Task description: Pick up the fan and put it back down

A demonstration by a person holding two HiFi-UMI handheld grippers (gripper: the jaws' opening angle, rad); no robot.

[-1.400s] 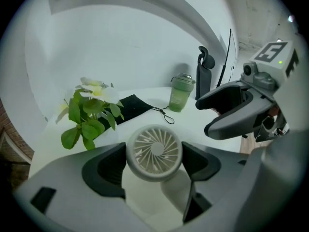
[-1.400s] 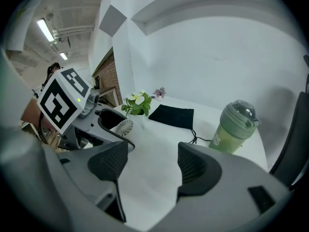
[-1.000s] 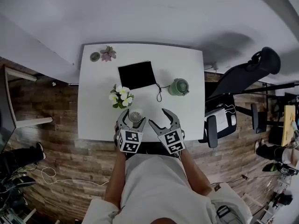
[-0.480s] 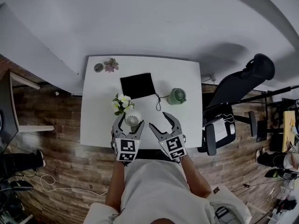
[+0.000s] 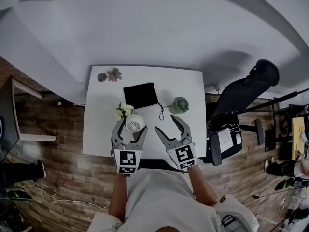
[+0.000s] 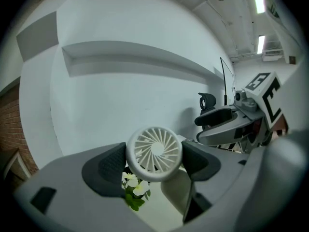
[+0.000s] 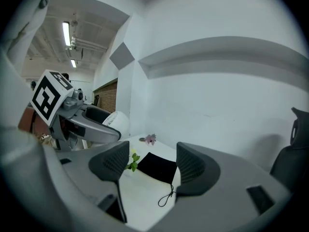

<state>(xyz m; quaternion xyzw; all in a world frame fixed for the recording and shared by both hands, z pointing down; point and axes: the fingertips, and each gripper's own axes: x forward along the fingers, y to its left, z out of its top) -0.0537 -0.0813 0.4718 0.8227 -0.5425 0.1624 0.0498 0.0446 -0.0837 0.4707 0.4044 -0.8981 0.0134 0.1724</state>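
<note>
The fan (image 6: pixel 154 152), a small round white one with a grille of radial spokes, sits clamped between the dark ribbed pads (image 6: pixel 107 166) of the left gripper (image 5: pixel 129 135), held up off the white table (image 5: pixel 96 129) above the white flowers (image 5: pixel 123 109); the right gripper (image 7: pixel 147 166) hangs just beside it, jaws spread and empty; both point forward over the table's near edge, forearms stretched out from the person's torso; a flat black pouch (image 5: pixel 141 95) lies further back.
</note>
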